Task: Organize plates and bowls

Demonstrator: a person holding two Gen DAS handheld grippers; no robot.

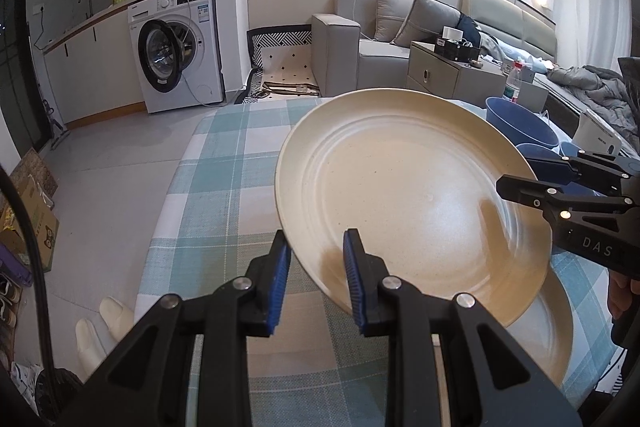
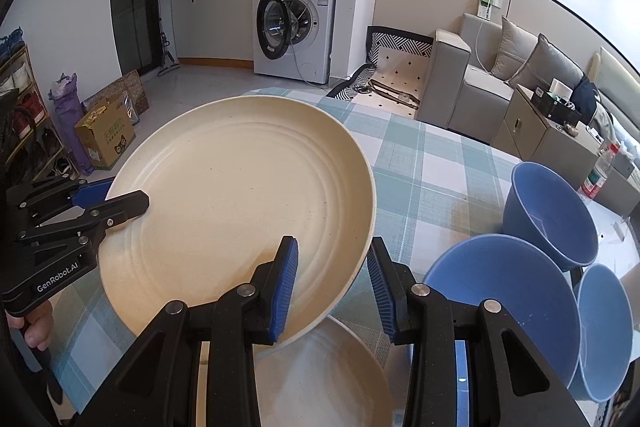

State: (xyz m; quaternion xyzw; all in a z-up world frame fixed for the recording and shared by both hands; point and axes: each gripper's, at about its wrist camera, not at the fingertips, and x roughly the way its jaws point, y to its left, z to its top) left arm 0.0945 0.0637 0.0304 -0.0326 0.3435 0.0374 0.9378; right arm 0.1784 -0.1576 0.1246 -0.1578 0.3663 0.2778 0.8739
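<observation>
A cream plate [image 1: 408, 187] is held tilted above the checked table [image 1: 224, 163]; it also shows in the right wrist view [image 2: 236, 203]. My left gripper [image 1: 316, 279] straddles its near-left rim with a wide gap between the pads. My right gripper [image 2: 332, 287] straddles the opposite rim, also with a gap; it shows in the left wrist view [image 1: 516, 175]. The left gripper shows in the right wrist view [image 2: 120, 195]. A second cream plate [image 2: 320, 379] lies on the table under the lifted one. Three blue bowls [image 2: 504, 299] stand to the right.
The table's left edge [image 1: 172, 195] drops to a grey floor. A water bottle [image 1: 512, 83] and a white box [image 1: 596, 135] stand at the far right. A sofa [image 1: 360, 43], a washing machine [image 1: 176, 47] and cardboard boxes [image 2: 104, 135] lie beyond.
</observation>
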